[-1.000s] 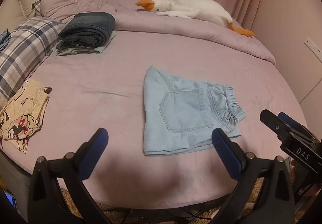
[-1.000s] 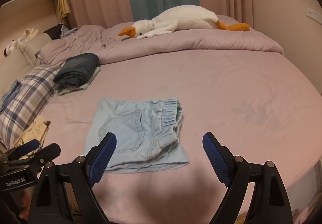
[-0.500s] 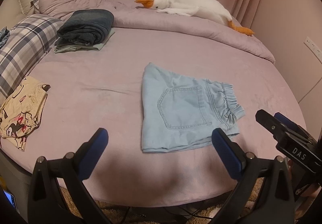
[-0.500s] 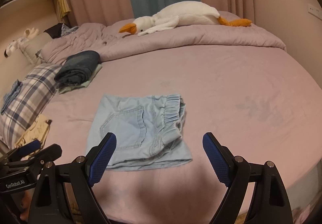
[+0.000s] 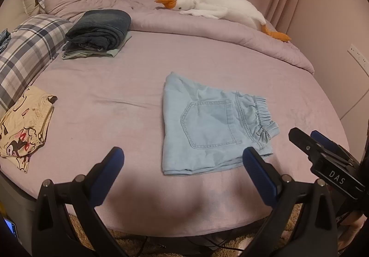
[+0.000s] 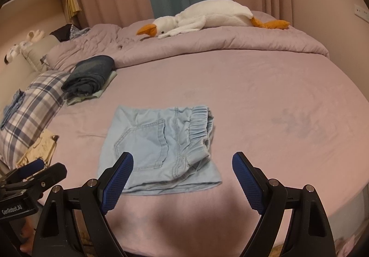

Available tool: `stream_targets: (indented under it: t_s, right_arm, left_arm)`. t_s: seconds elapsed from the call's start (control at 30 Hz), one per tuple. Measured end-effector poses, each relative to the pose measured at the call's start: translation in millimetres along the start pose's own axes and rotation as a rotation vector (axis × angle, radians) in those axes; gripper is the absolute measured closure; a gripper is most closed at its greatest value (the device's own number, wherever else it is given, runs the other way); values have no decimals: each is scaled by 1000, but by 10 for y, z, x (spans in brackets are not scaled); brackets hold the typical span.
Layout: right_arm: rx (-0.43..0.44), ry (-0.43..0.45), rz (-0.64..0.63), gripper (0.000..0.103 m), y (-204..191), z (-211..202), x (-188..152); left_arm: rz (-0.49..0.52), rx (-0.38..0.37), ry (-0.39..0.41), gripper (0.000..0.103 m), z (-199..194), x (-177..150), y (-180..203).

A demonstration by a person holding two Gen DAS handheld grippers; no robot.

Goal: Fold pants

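Note:
Light blue denim shorts (image 5: 207, 127) lie folded on the pink bed, back pocket up, elastic waistband to the right; they also show in the right wrist view (image 6: 159, 148). My left gripper (image 5: 182, 160) is open and empty, above the bed's near edge just short of the shorts. My right gripper (image 6: 182, 164) is open and empty, jaws wide, over the shorts' near hem. The right gripper also shows in the left wrist view (image 5: 322, 150), and the left one in the right wrist view (image 6: 34, 171).
A stack of folded dark jeans (image 5: 99, 31) sits far left by a plaid pillow (image 5: 25, 49). A cream printed garment (image 5: 23, 127) lies at the left edge. A plush goose (image 5: 214, 7) rests on the rumpled duvet (image 6: 207, 42) at the back.
Both grippers have moved slightly forward and lower toward the bed; the shorts sit a bit closer in both views. Both stay open.

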State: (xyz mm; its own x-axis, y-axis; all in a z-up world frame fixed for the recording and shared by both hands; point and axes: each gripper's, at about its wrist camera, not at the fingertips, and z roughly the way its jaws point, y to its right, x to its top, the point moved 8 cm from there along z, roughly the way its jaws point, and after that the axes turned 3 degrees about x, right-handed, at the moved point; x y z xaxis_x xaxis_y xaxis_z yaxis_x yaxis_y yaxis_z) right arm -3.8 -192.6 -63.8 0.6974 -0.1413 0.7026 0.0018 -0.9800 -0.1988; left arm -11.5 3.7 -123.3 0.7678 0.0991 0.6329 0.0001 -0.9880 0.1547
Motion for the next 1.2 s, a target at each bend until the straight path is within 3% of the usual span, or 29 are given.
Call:
stream_targets:
  t_s: [1.2]
  right_arm:
    - [-19,-3,13,16,-1,21,-22]
  left_arm:
    - [-6,10,14,0,-35,30,-47]
